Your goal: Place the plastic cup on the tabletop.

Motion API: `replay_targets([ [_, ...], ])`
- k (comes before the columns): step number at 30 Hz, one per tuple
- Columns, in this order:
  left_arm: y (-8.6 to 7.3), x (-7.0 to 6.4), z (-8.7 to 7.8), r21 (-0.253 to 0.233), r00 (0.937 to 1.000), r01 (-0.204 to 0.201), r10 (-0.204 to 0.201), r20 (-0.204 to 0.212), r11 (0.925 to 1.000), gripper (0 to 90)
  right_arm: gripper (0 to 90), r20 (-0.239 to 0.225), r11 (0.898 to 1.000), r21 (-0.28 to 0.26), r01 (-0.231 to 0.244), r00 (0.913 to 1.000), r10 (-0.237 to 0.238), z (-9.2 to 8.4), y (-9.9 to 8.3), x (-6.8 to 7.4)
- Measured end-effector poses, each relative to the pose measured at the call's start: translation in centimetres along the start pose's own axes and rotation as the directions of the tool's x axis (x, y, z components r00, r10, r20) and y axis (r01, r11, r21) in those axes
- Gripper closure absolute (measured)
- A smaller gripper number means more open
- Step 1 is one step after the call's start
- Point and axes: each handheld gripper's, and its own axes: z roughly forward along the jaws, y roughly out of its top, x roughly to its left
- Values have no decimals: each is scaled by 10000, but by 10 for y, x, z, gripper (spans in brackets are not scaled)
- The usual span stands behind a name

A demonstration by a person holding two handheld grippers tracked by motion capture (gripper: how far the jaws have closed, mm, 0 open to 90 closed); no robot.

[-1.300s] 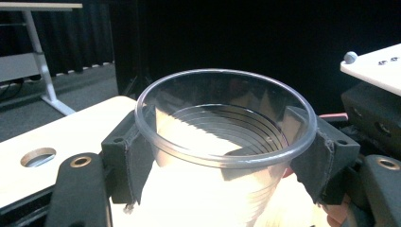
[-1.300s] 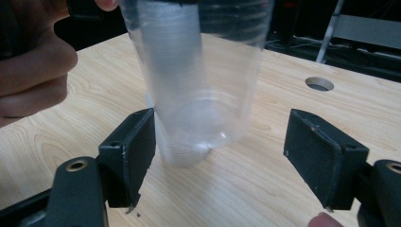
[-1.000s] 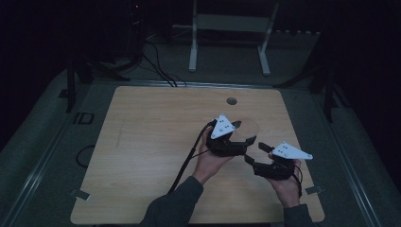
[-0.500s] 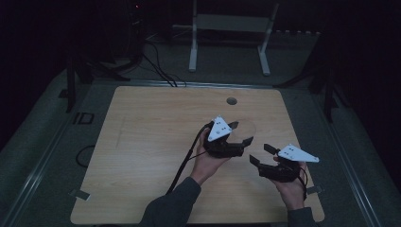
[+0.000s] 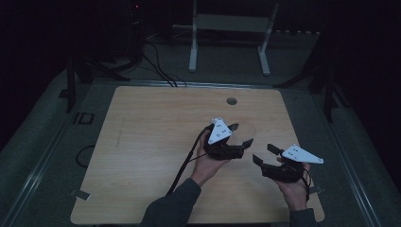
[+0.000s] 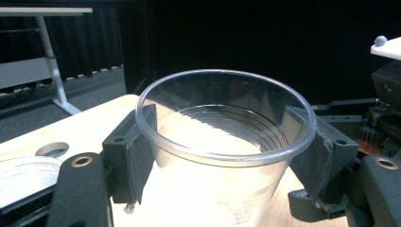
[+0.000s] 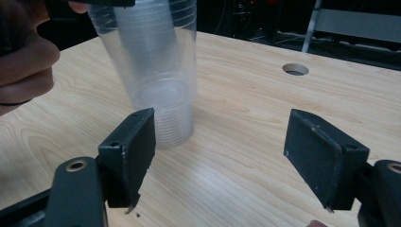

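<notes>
The wooden table [image 5: 142,142] has not changed, the left gripper [image 5: 239,135] right of middle holds the clear plastic cups [image 6: 222,142] by the rim, and the right gripper [image 5: 262,156], jaws wide and empty, has slid lower right, perhaps readying to pull one cup off

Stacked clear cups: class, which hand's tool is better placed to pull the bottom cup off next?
Probably the right. Its tool is open, empty and facing the stack's lower cup, while the left tool is clamped below the top cup's rim.
</notes>
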Motion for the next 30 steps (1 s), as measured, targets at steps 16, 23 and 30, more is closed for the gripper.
replay_targets([
  [16, -3, -2, 2, -63, 10000, -28, 29, 28, 10000, 295, 256, 151, 9999, -142, -89, 9998, 91, -5, 0, -5],
  [23, -4, -2, 2, -84, 9999, -100, 100, -6, 9999, 295, 256, 203, 9998, -169, -117, 9997, 120, -7, 1, -6],
  [30, -5, -2, 3, -81, 10000, -87, 87, -9, 9999, 296, 256, 251, 9996, -229, -169, 9995, 175, -8, 1, -9],
])
